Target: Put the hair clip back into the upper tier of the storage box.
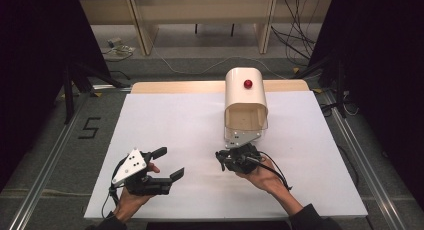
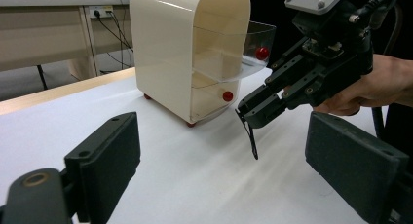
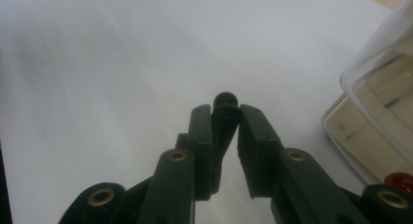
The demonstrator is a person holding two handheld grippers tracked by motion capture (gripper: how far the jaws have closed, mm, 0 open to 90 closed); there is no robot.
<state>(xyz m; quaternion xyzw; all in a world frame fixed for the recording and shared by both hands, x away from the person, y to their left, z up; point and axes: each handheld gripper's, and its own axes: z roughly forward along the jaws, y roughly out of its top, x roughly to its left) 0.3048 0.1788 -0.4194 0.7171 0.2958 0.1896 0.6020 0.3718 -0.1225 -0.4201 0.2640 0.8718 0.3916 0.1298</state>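
cream cabinet (image 1: 245, 97) at 12 o'clock, upper drawer (image 2: 253, 41) out. right gripper (image 2: 257, 113) fingers pinch thin black item (image 2: 252, 139), prob. headed for drawer. left gripper (image 1: 166, 163) fingers spread, empty.

White-covered table (image 1: 165, 135), cream cabinet (image 1: 245, 97) on it

A cabinet (image 1: 245, 92) stands on the white sheet (image 1: 165, 125) toward twelve o'clock, slightly to the one o'clock side of the centre. Its drawer (image 1: 245, 121) juts out toward six o'clock. Just beside the drawer's front, at six o'clock from it, sits the right gripper (image 1: 235, 157), with a thin black strip (image 2: 251, 139) between its jaws. The left gripper (image 1: 167, 165) lies at seven o'clock on the sheet, well apart from the cabinet.
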